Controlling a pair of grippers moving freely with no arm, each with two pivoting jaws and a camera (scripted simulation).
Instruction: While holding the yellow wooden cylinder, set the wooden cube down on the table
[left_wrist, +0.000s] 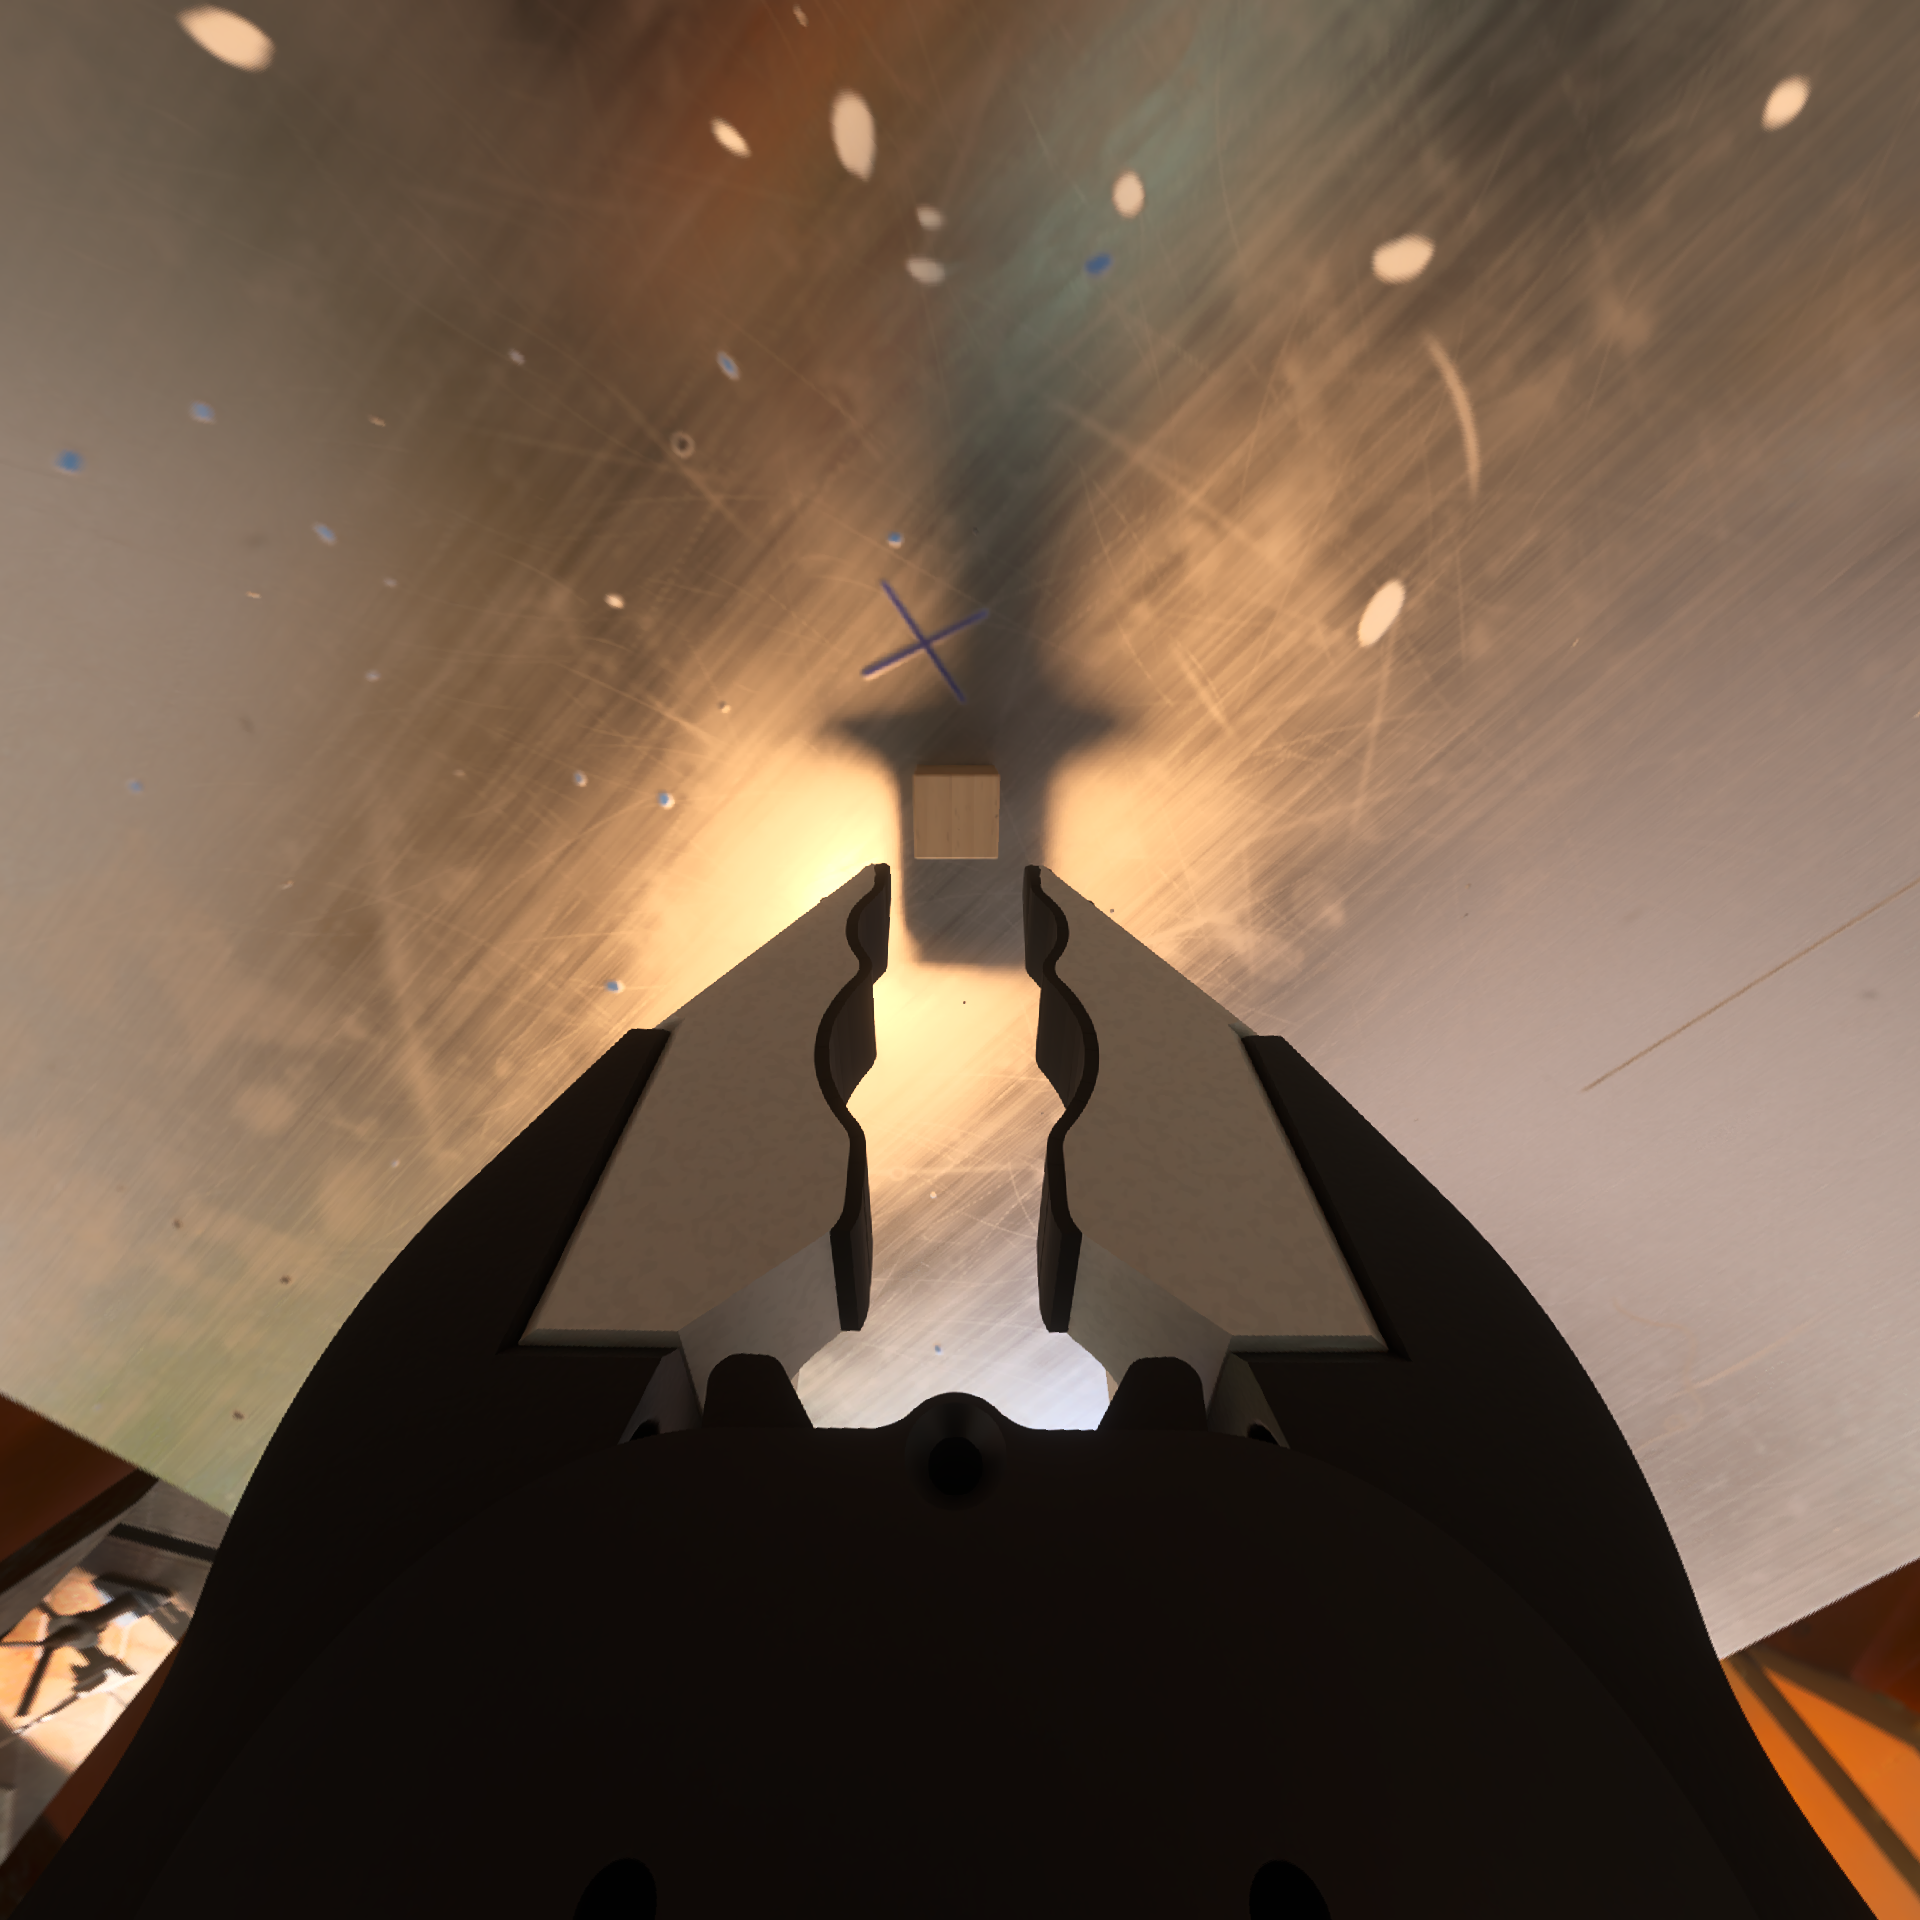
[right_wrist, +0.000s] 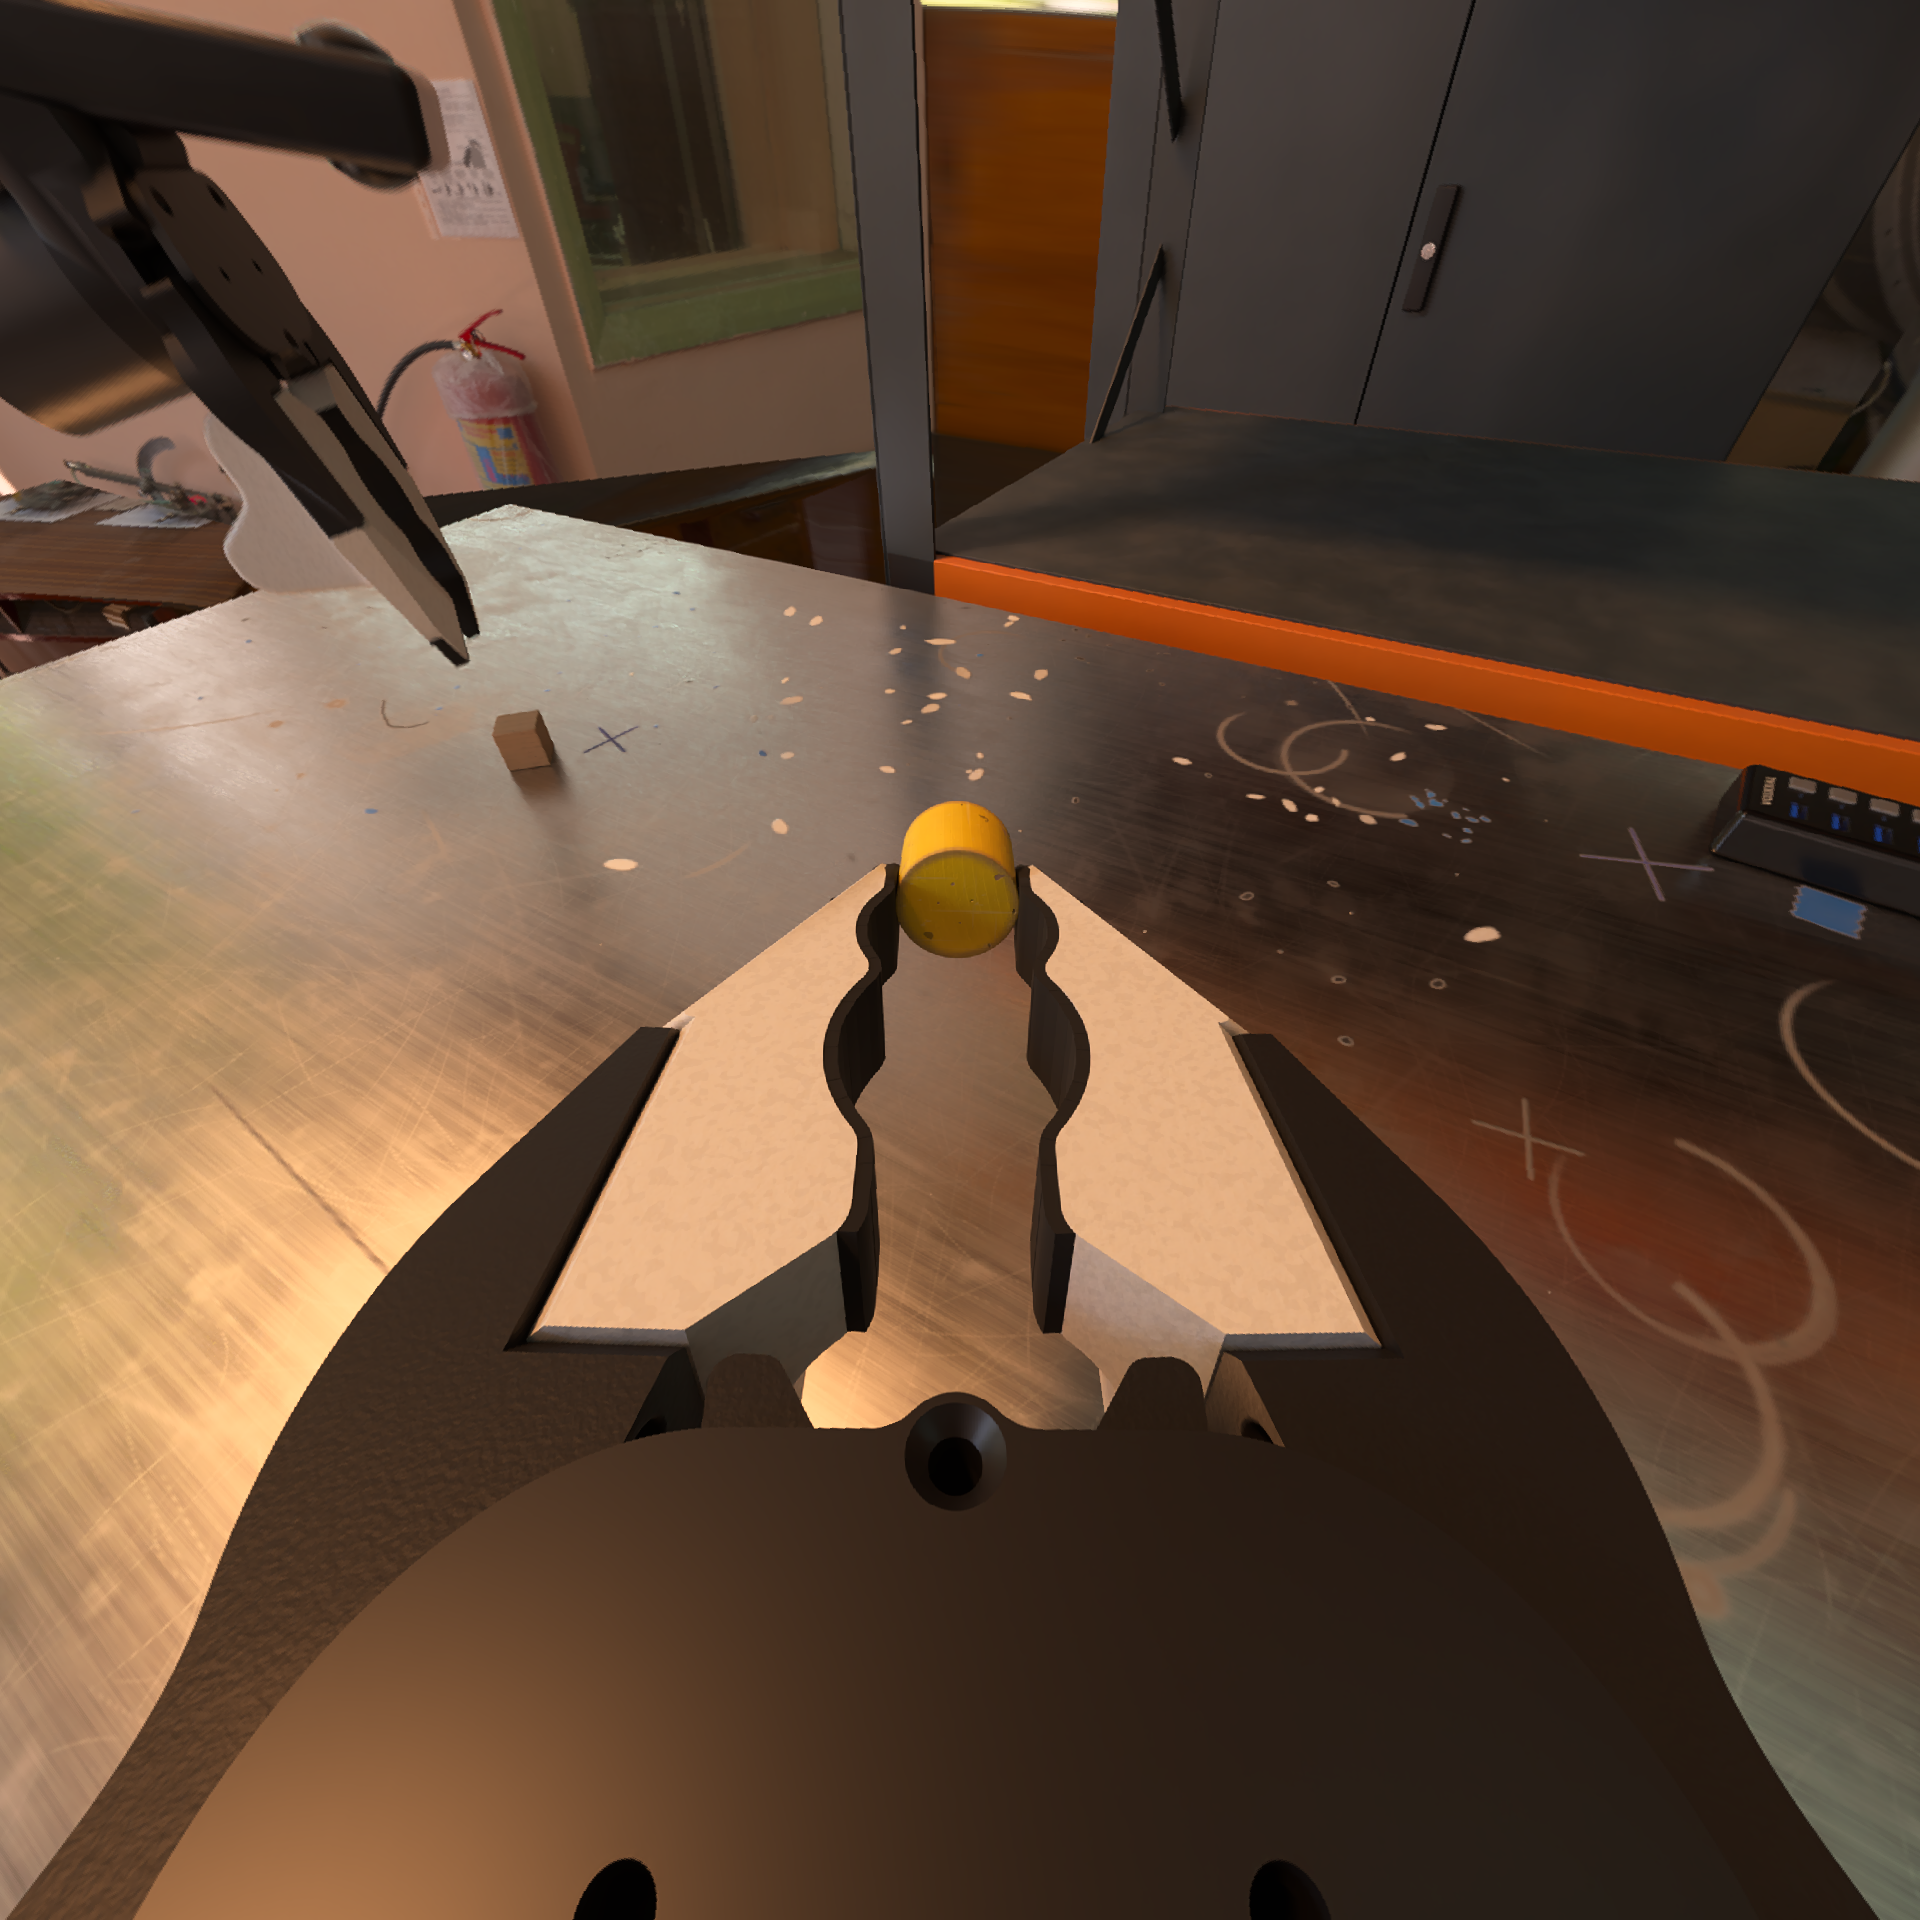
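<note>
Left hand-held gripper (left_wrist: 957, 868) hangs above the worktop (left_wrist: 1455, 935) pointing almost straight down, its two fingers parted by a moderate gap with nothing between them. Just beyond the fingertips, and apart from them, the wooden cube (left_wrist: 956, 814) sits on the worktop inside the gripper's own dark shadow. A small blue cross (left_wrist: 923, 642) is drawn on the surface close beside the cube, on its far side in this view.

Right hand-held gripper (right_wrist: 957, 873) is closed on the yellow cylinder (right_wrist: 956, 878) — the piece is pinched between the very tips of the fingers, lying on its side with one round end face turned toward the camera. Whether it is clear of the worktop (right_wrist: 312, 1039) or touching it cannot be told from this angle.

From the right wrist view the left hand-held gripper (right_wrist: 449, 644) shows at upper left, tilted, its tips hovering above and just to the left of the cube (right_wrist: 524, 740), not touching it. The cube rests flat on the worktop with the blue cross (right_wrist: 610, 739) next to it, well apart from the cylinder.

Farther out, the scratched metal worktop carries pale paint flecks, chalk arcs and more crosses. A black power strip (right_wrist: 1829, 821) lies at the right edge — a scrap of blue tape (right_wrist: 1827, 914) just in front of it. Behind stand an orange-edged shelf (right_wrist: 1403, 655), a dark cabinet (right_wrist: 1558, 208) and a red fire extinguisher (right_wrist: 494, 405) by the wall.
</note>
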